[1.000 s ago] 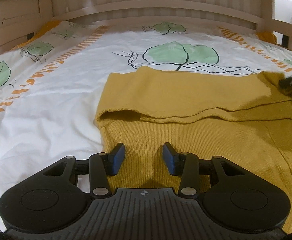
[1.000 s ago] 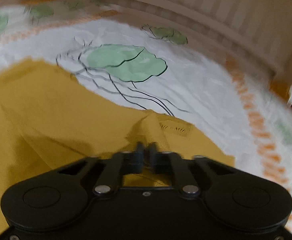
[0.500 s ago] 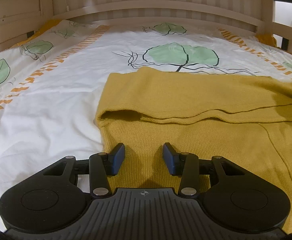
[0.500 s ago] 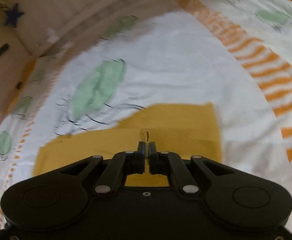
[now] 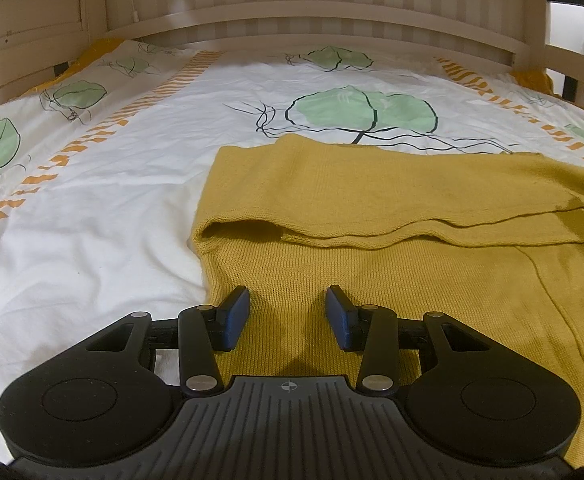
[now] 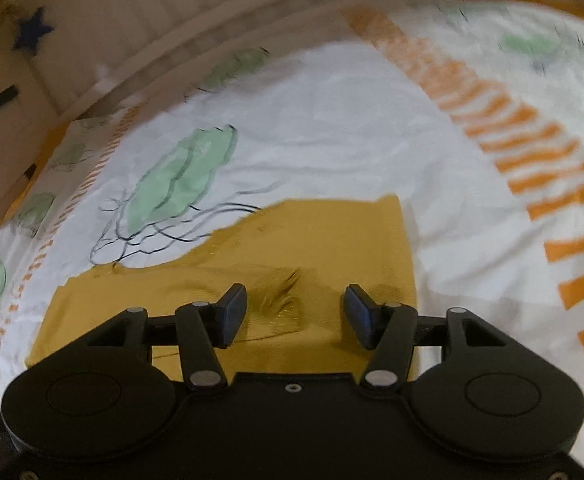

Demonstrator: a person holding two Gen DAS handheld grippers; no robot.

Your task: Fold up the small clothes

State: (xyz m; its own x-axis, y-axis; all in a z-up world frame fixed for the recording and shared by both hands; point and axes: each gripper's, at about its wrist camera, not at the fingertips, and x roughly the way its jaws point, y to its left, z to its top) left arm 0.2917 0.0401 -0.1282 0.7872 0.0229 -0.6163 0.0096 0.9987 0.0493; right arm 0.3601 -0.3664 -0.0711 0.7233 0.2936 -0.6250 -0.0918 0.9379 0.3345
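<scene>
I'm working over a bed (image 5: pixel 91 208) with a white cover printed with green leaves and orange dashed stripes, fenced by a pale wooden slatted rail (image 5: pixel 292 20) at the far end and along both sides. A blue star (image 6: pixel 31 34) is stuck on the wood at the upper left of my right view.

The mustard sweater (image 5: pixel 392 208) lies flat on the cover. My left gripper (image 5: pixel 287 314) sits low over its near part, pads apart with only knit beneath them, nothing pinched. In the left view the sweater's long axis runs across from left to right, with a folded-over band lying on top along the far edge.

My right gripper (image 6: pixel 296 314) is over the sweater's end (image 6: pixel 312 240), near its square corner. Its jaws are opening; a small puckered ridge of fabric stands between the pads, which don't press on it. This view is blurred.
</scene>
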